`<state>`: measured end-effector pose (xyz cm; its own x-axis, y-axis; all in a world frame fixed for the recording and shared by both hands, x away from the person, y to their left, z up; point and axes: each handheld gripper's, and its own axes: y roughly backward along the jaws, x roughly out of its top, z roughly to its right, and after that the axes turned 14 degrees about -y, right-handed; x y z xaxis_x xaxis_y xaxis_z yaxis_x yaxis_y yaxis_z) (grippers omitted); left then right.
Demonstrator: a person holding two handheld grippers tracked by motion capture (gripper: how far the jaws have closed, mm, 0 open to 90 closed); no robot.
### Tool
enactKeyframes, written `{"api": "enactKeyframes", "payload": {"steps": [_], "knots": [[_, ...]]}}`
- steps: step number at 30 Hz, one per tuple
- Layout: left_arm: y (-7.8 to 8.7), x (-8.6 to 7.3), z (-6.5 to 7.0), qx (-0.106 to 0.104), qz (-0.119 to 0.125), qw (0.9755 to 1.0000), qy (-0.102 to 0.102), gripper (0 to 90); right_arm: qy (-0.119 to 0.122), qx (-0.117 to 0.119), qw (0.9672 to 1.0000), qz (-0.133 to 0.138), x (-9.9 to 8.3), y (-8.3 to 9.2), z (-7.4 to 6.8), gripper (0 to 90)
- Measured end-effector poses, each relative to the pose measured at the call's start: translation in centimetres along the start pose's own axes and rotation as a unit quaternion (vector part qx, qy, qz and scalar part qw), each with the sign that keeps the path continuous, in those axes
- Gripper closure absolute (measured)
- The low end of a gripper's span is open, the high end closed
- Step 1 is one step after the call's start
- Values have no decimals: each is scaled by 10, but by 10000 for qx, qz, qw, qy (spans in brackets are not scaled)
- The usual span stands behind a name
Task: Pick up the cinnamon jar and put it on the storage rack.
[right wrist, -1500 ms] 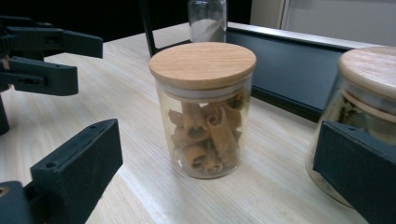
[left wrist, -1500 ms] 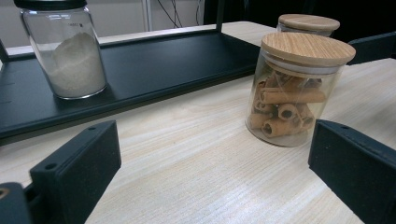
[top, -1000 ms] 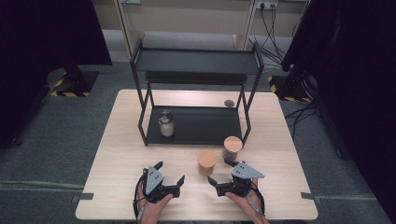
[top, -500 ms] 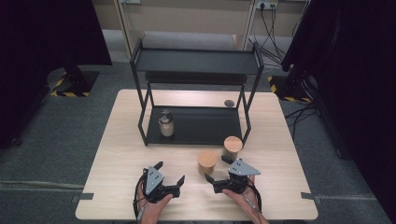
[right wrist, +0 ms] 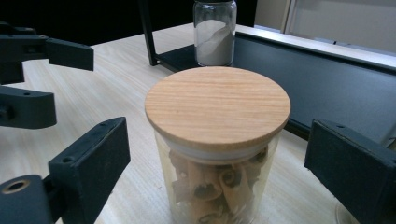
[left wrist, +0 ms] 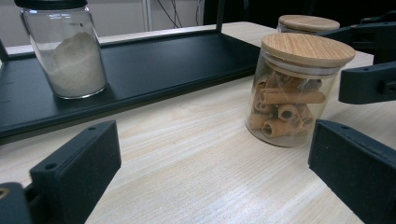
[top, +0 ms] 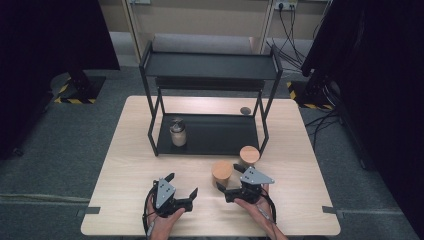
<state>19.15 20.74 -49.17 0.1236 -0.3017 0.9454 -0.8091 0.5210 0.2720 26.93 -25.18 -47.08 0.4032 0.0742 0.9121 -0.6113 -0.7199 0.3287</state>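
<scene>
A glass jar of cinnamon rolls with a wooden lid (top: 221, 171) (right wrist: 217, 105) (left wrist: 299, 88) stands on the table in front of the rack. My right gripper (top: 229, 178) (right wrist: 217, 140) has its jaws on either side of this jar; they have just been closing, and a gap still shows on each side. A second wooden-lidded jar (top: 249, 155) (left wrist: 308, 22) stands just behind it. My left gripper (top: 182, 184) (left wrist: 210, 140) rests open near the front edge, with nothing between its jaws. A jar of white powder (top: 177, 133) (left wrist: 70, 56) (right wrist: 215, 32) sits on the rack's lower shelf.
The black two-tier rack (top: 210, 66) stands at the middle back of the wooden table (top: 130, 165). Its lower shelf (top: 225, 134) is bare to the right of the powder jar. A small dark round thing (top: 245, 110) lies behind the rack's right leg.
My right gripper has edged left and forward, so its jaws now flank the cinnamon jar, and the jaws stand narrower. The left gripper has stayed put.
</scene>
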Motion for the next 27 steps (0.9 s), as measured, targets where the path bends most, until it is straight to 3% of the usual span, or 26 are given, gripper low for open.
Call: {"api": "enactKeyframes", "payload": {"steps": [27], "knots": [[0, 0, 0, 1, 6, 10000, 22, 20, 112, -57, 9998, -177, 5, -18, -3, 171]]}}
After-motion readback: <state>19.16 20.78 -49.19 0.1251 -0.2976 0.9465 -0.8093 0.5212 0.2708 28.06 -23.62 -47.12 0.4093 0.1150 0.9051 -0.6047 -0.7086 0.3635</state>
